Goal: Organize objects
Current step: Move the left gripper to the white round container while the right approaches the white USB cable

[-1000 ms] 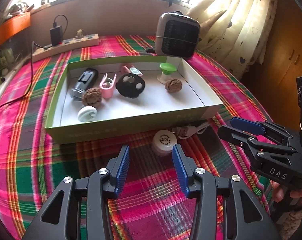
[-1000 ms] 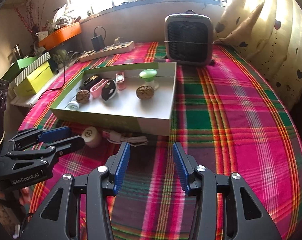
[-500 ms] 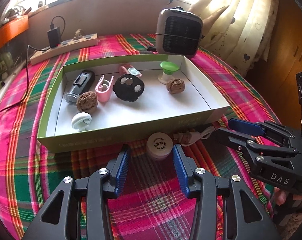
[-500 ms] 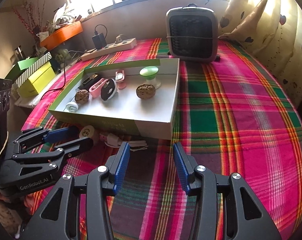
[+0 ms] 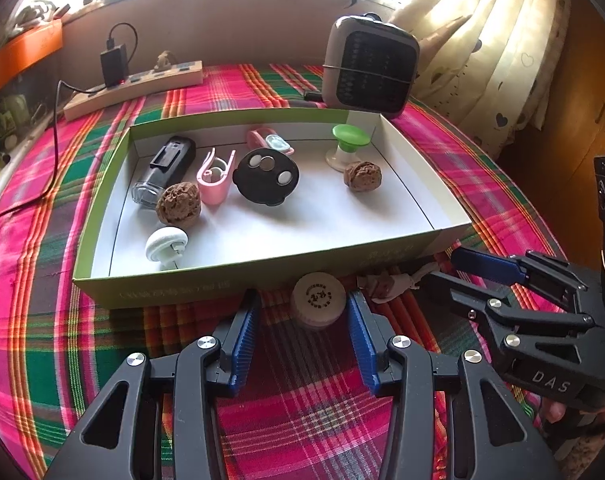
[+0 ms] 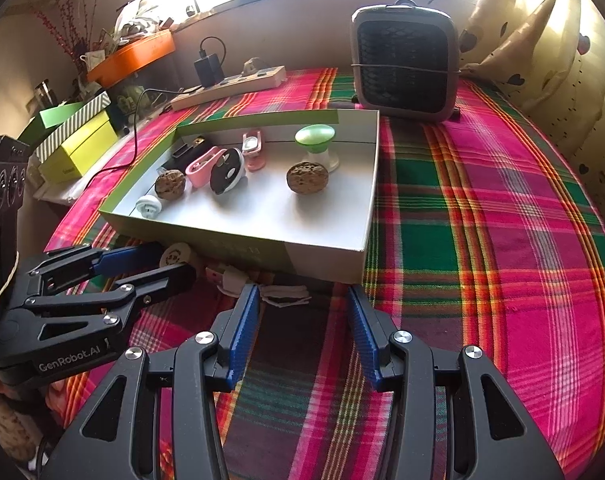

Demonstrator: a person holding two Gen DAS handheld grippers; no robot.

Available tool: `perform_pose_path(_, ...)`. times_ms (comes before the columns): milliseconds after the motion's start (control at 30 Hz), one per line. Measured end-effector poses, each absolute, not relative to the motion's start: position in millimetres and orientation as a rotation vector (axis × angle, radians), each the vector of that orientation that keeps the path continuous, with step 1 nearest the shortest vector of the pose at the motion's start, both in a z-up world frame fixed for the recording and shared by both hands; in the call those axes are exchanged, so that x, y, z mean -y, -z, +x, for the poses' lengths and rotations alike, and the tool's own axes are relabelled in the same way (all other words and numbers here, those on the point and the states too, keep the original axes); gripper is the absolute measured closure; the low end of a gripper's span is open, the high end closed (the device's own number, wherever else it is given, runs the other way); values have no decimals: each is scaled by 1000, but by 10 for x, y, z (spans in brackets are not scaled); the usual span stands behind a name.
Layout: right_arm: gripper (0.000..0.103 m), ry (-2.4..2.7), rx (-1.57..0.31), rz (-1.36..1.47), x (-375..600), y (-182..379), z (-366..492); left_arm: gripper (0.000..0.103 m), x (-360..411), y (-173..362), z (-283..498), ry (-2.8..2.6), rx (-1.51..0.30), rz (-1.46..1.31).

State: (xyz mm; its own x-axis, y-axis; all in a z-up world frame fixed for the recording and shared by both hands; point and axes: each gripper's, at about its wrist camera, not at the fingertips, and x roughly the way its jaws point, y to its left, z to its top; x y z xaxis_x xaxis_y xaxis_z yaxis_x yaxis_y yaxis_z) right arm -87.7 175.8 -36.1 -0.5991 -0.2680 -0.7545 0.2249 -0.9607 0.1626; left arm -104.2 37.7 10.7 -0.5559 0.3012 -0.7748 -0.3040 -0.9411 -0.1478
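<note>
A shallow green box on the plaid cloth holds two walnuts, a black disc, a pink clip, a black device, a green-topped knob and a white knob. A round beige cap lies in front of the box. My left gripper is open, with its tips on either side of the cap. A small pink and white cable piece lies to the right of the cap. My right gripper is open and empty just behind it.
A grey heater stands behind the box. A power strip with a charger lies at the back left. Yellow and green boxes sit off the table's left side. Curtains hang at the right.
My left gripper has moved forward, so the beige cap now sits between its fingertips. The right gripper has come closer to the box and the cable piece.
</note>
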Motion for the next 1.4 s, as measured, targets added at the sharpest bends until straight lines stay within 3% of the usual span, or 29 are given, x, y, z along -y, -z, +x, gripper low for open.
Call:
perform_pose_path(100,57,2584,70,1230,-1760,361,-884,61,-363,-106,-1035,-2509,6,-1246)
perform_pose_path(167,57,2580,67,1230,-1752,362,-894,71,-353,-111,-1032,-2514,9,-1245)
perform_pose_path(233,57,2572,61,1228,-1731,363,-903,73,-340,-115,-1025,-2522,8,-1246)
perform_pose_path(1400,57,2395,-100,1208,-1462,385,-865,74,-112,-98,-990,-2548,51,-1252)
